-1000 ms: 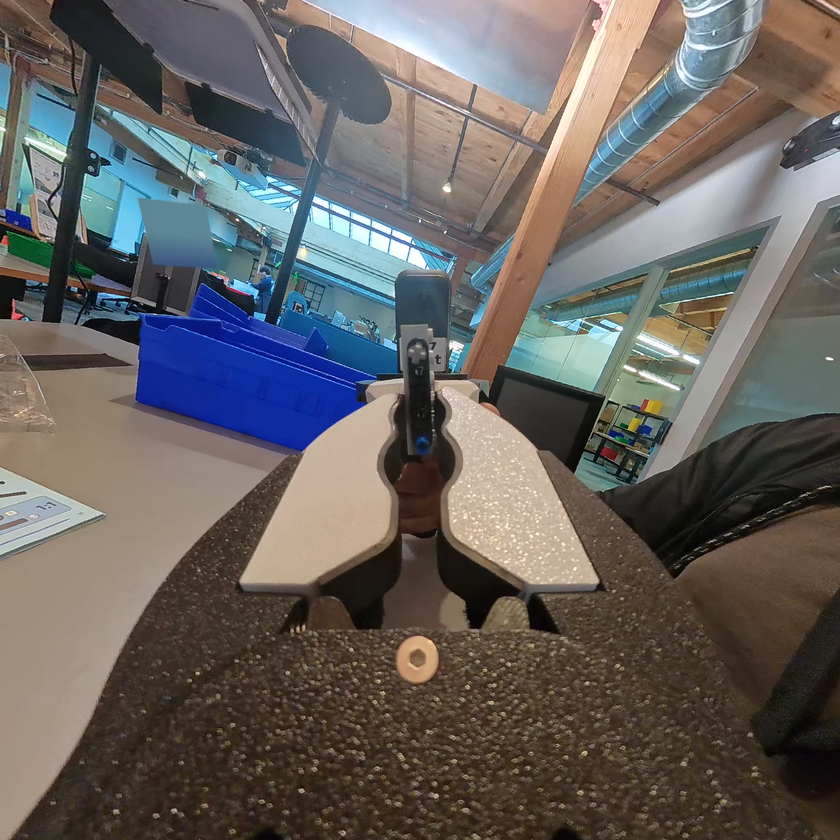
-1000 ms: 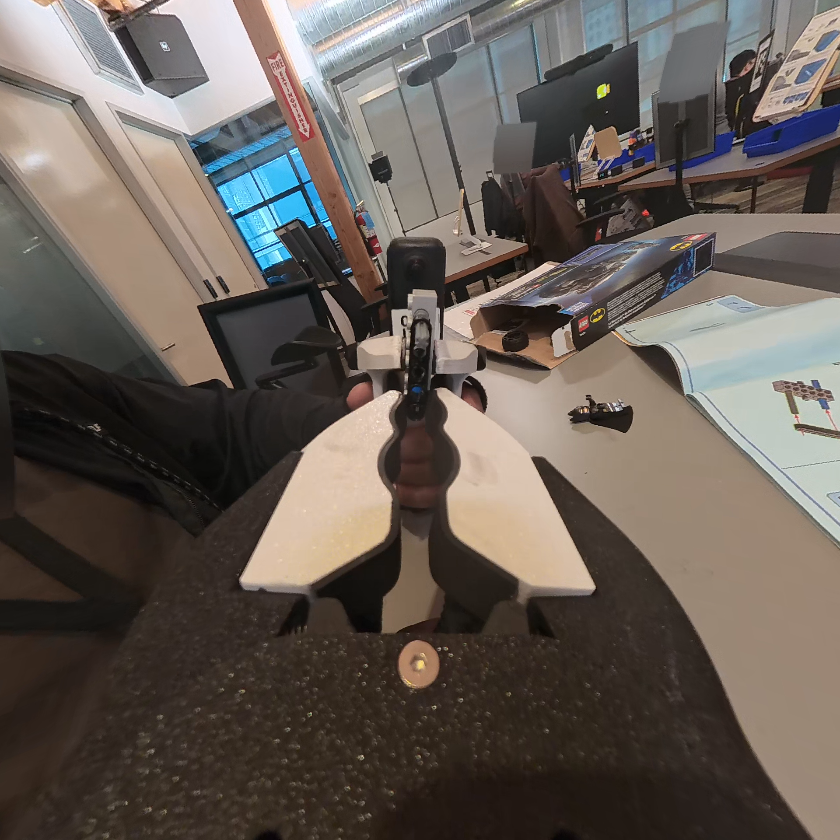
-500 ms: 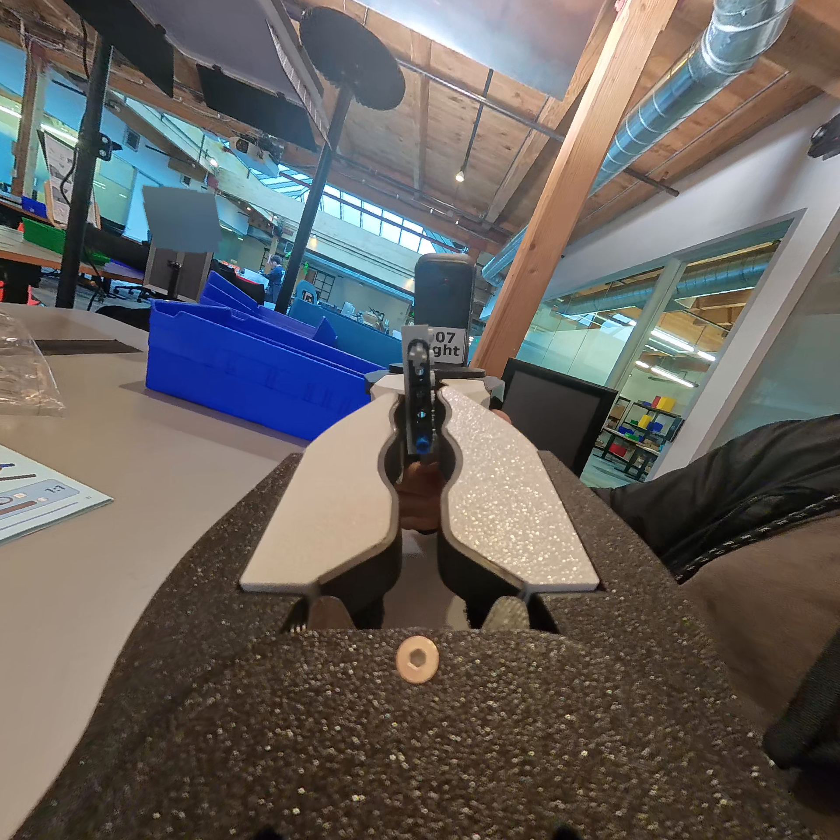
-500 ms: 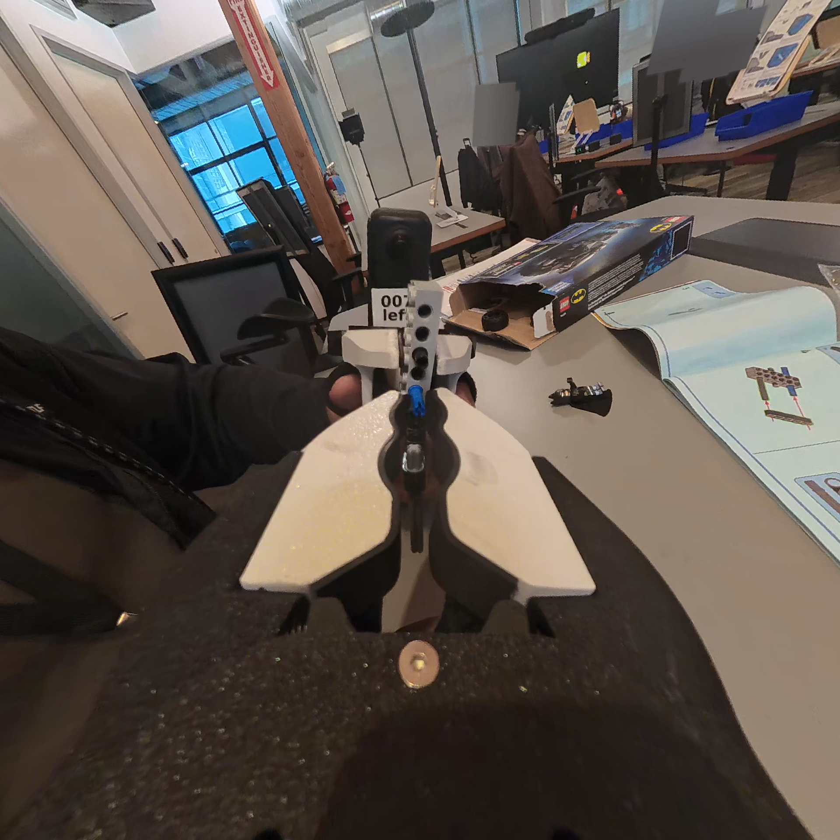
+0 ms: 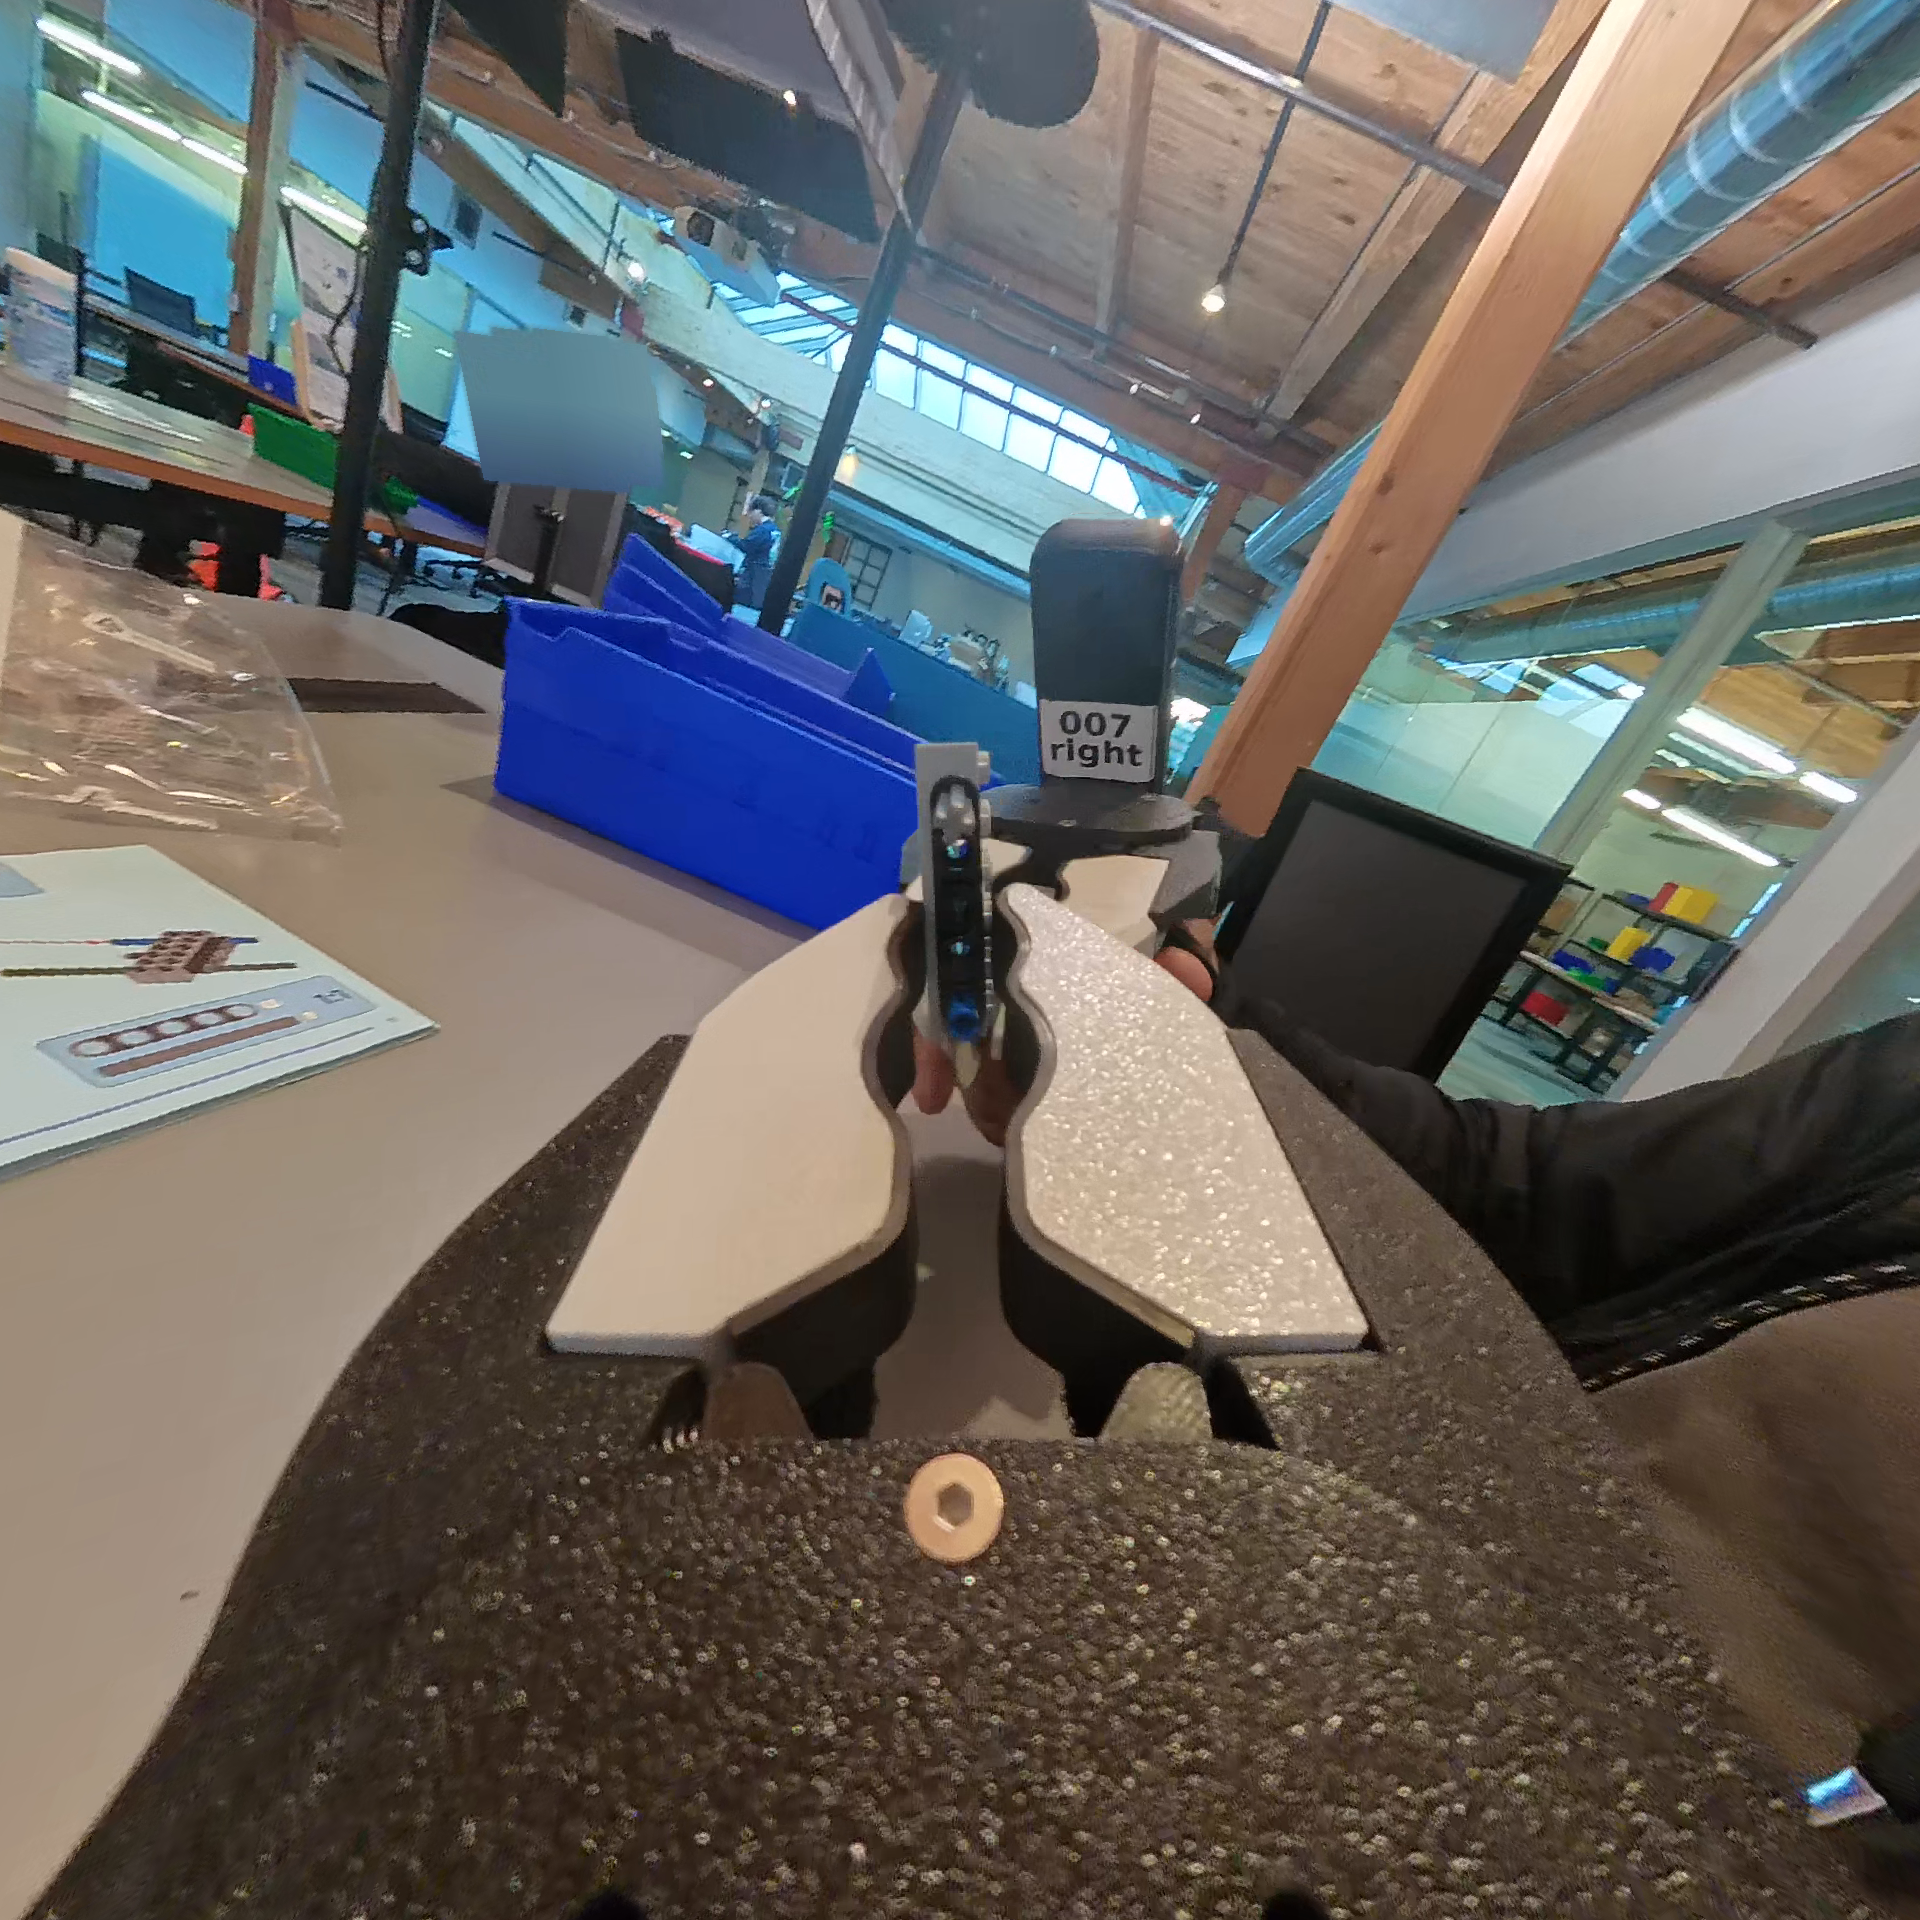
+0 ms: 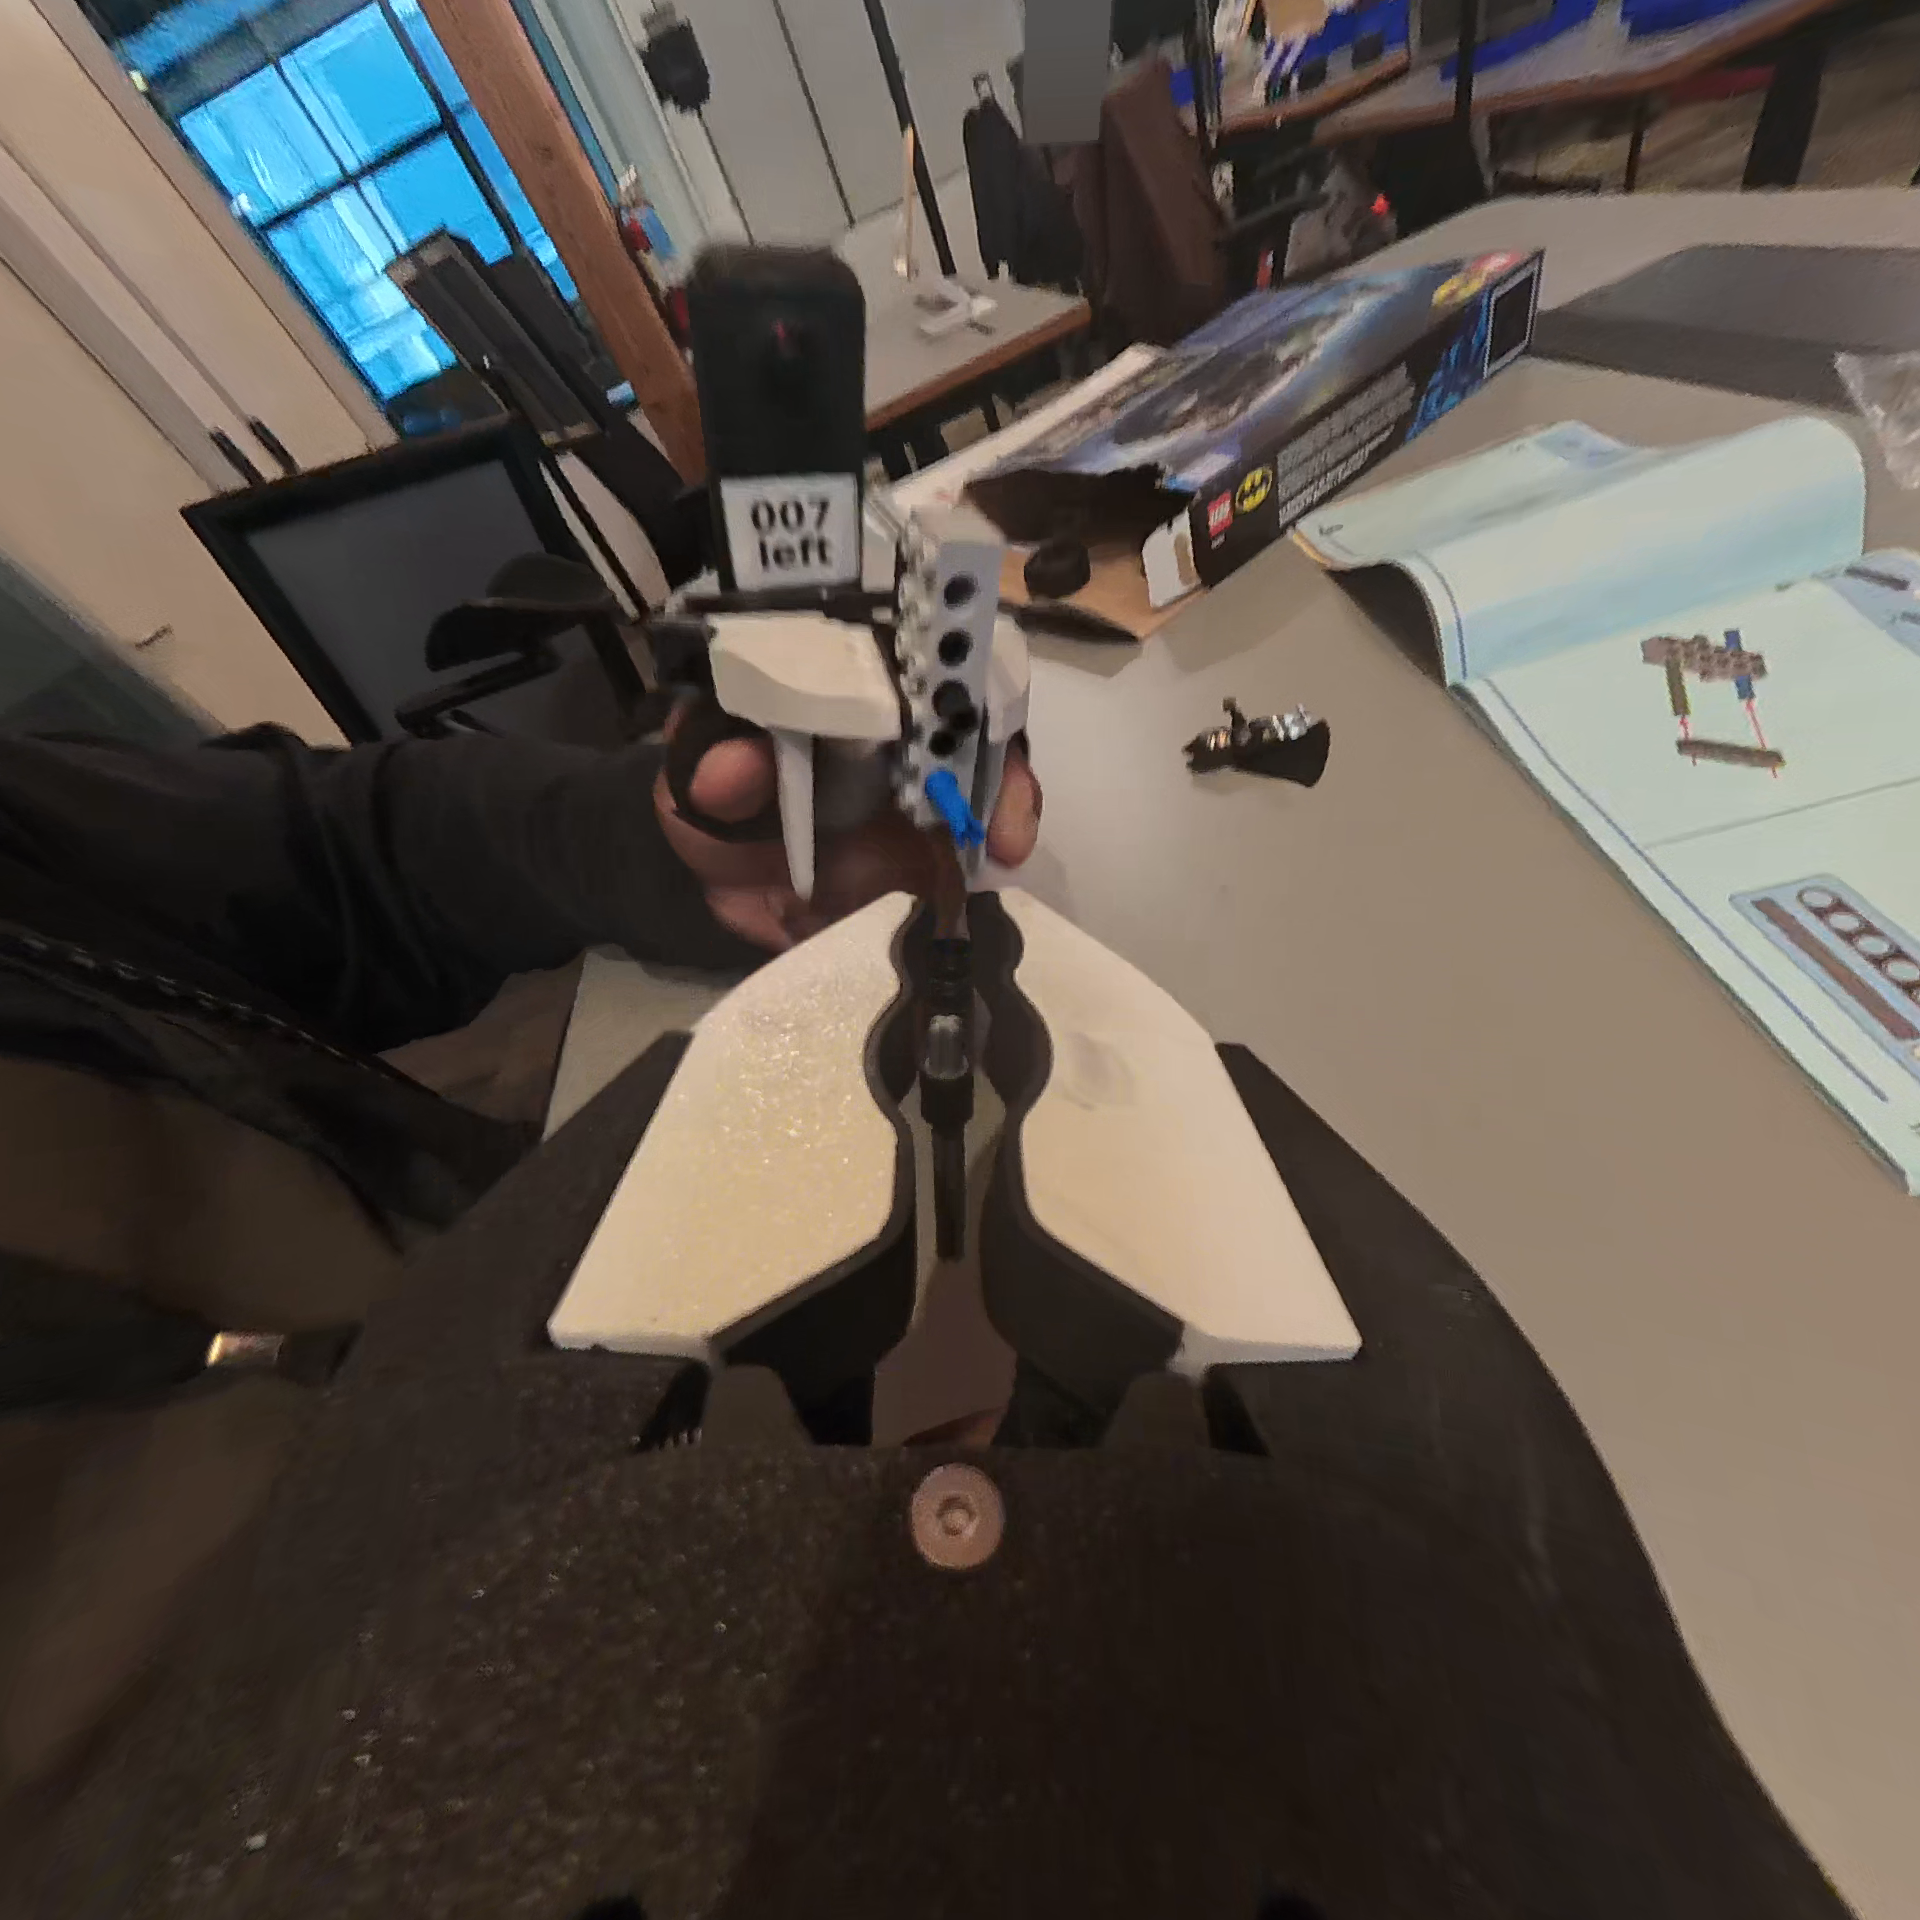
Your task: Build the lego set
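Note:
My left gripper (image 5: 954,935) is shut on a grey toy beam (image 5: 948,883) with a row of holes and a blue pin (image 5: 961,1023) at its lower end. The beam stands upright between the pads. It also shows in the right wrist view (image 6: 961,644), held by the left gripper (image 6: 894,821) just beyond my right fingertips. My right gripper (image 6: 945,930) is shut on a thin black axle (image 6: 945,1132) with a small grey bush on it, lying lengthwise in the gap. The axle's tip points at the blue pin (image 6: 954,805), a short way from it.
A grey table (image 5: 312,1195) holds blue bins (image 5: 707,769), a clear plastic bag (image 5: 135,707), an open instruction booklet (image 6: 1662,675), an opened toy box (image 6: 1299,416) and a small black part (image 6: 1262,738). A person's dark sleeve (image 6: 364,831) reaches in from the left. The grippers are tip to tip, or close to it.
The two grippers have drawn apart: the grey beam with the blue pin has moved away from my right fingertips. Both stay shut on their pieces.

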### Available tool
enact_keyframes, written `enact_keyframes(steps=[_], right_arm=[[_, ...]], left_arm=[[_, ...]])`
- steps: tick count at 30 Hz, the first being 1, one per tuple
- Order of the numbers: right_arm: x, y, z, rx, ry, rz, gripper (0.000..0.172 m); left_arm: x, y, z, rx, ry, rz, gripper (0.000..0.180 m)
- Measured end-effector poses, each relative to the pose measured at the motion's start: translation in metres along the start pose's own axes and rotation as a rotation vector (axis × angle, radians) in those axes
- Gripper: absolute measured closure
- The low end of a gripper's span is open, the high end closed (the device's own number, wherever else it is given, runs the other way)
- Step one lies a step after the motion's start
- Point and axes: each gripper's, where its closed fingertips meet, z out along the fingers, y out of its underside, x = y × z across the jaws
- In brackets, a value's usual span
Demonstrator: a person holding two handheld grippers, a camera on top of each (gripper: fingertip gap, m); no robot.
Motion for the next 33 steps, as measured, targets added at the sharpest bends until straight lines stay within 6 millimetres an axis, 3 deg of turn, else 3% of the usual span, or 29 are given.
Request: enact_keyframes(steps=[8,11,19,28,33], right_arm=[[0.002,0.08,0.007,-0.468,0.016,-0.179,0.163],[0.001,0.099,0.009,-0.571,0.022,-0.255,0.163],[0.006,0.094,0.009,-0.541,0.057,-0.291,0.154],[0.019,0.042,-0.009,-0.263,0.138,-0.226,0.146],[0.016,0.017,-0.018,-0.089,0.105,-0.156,0.146]], left_arm=[[-0.009,0.012,0.001,-0.105,-0.057,0.027,0.169],[-0.01,0.02,0.003,-0.156,-0.065,0.038,0.169],[-0.011,0.025,0.003,-0.195,-0.064,0.031,0.169],[-0.01,0.026,0.003,-0.198,-0.052,0.012,0.169],[-0.005,0.024,0.004,-0.17,0.004,-0.057,0.169]])
